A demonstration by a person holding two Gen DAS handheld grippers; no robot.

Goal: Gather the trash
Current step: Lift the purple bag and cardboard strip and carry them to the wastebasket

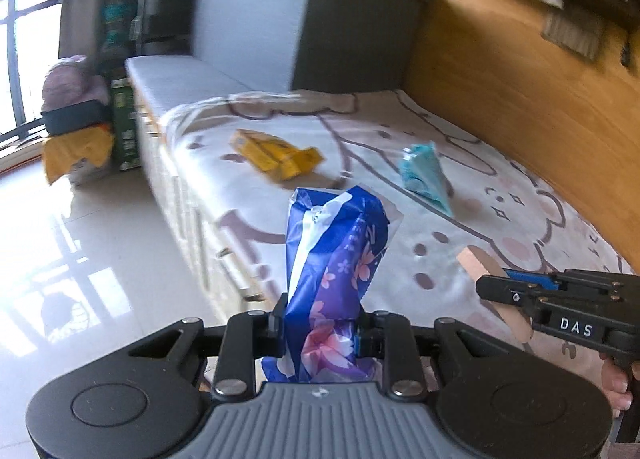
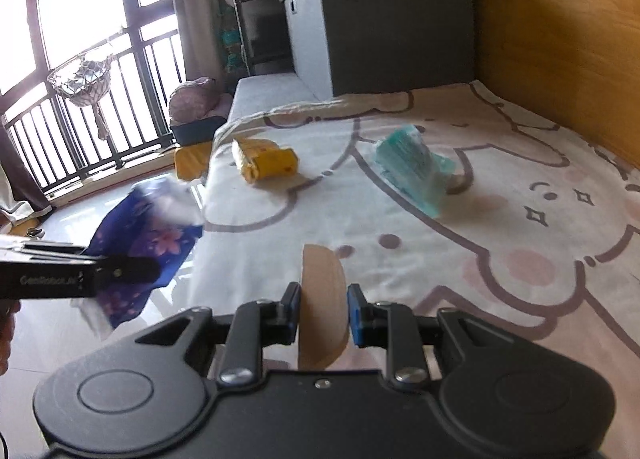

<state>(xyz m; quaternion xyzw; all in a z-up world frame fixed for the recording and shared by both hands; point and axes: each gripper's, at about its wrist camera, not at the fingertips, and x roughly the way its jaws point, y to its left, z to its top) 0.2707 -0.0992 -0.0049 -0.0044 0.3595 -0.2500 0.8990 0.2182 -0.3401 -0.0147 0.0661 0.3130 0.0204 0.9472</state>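
Observation:
My left gripper point(image 1: 320, 333) is shut on a blue and purple flowered plastic wrapper point(image 1: 336, 255), held upright above the bed's near edge; the wrapper also shows in the right wrist view point(image 2: 140, 243). My right gripper point(image 2: 323, 311) is shut on a flat tan paper cup or sleeve point(image 2: 322, 299), seen at the right in the left wrist view point(image 1: 486, 279). On the bed sheet point(image 2: 440, 259) lie a crumpled yellow box point(image 2: 266, 165) and a teal plastic packet point(image 2: 414, 167), both ahead of the grippers.
A grey storage box point(image 2: 360, 27) stands at the bed's far end. A wooden wall point(image 2: 560, 39) runs along the right. Tiled floor point(image 1: 80, 239) lies left of the bed, with a green carton point(image 1: 124, 123) and yellow bag point(image 1: 76, 151). Balcony railings point(image 2: 80, 119) are behind.

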